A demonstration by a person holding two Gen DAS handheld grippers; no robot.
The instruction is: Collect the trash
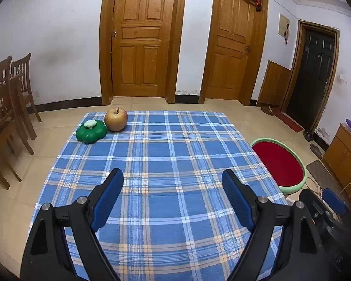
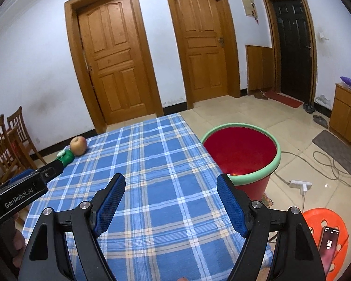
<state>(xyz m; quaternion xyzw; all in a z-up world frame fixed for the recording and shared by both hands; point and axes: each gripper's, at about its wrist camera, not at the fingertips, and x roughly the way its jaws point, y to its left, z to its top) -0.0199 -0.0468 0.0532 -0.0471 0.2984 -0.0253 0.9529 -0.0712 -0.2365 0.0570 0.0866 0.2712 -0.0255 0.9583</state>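
Observation:
An apple (image 1: 116,119) (image 2: 78,145) and a green clover-shaped plastic piece (image 1: 91,131) (image 2: 65,156) with a pale knob lie together at the far left corner of the blue plaid tablecloth (image 1: 175,159) (image 2: 152,164). A red bin with a pale green rim (image 1: 278,164) (image 2: 241,149) stands on the floor off the table's right edge; something small shows at its bottom. My left gripper (image 1: 173,178) hovers open over the near middle of the cloth, nothing between its blue pads. My right gripper (image 2: 170,182) is open too, over the cloth near the bin.
Wooden chairs (image 1: 7,98) stand left of the table. Beyond the table are two wooden doors (image 1: 140,37) and a dark door (image 1: 313,75). Right of the bin lie cables and a power strip (image 2: 300,184), an orange stool (image 2: 327,234) carrying a phone, and a low cabinet (image 2: 348,114).

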